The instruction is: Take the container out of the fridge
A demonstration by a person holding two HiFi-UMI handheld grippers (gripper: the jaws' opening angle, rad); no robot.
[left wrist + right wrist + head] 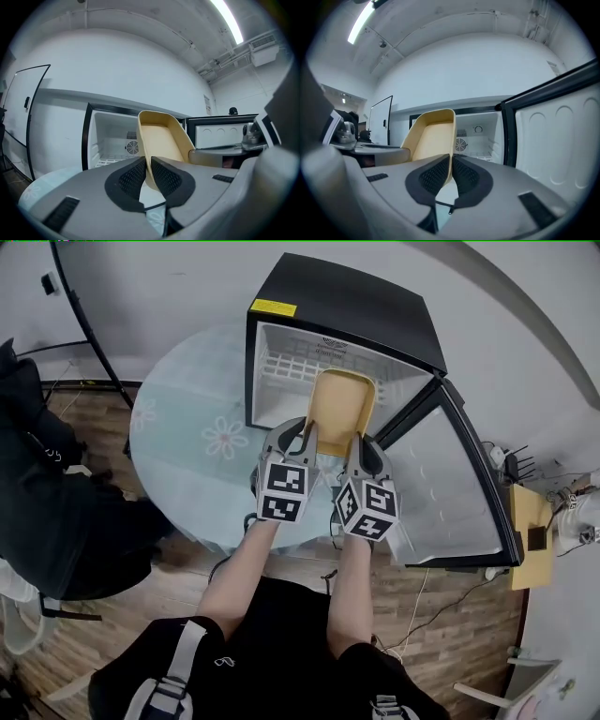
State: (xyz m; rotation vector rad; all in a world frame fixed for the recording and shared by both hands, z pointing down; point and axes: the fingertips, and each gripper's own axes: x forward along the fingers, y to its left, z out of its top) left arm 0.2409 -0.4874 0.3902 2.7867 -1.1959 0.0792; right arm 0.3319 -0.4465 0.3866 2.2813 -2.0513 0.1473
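Note:
A tan open container (339,411) is held in the air in front of the small black fridge (356,306), tilted with its far end up. My left gripper (302,444) is shut on the container's left wall (146,154). My right gripper (360,450) is shut on its right wall (451,154). The fridge's white inside (114,140) with a wire shelf and a small fan (461,145) shows behind the container in both gripper views. Its door (450,493) stands swung open to the right.
The fridge stands on a round glass table (192,442) with flower prints. A person in dark clothes (47,512) sits at the left. A black stand (89,324) rises at the back left. A wooden stool (530,521) is beyond the door at the right.

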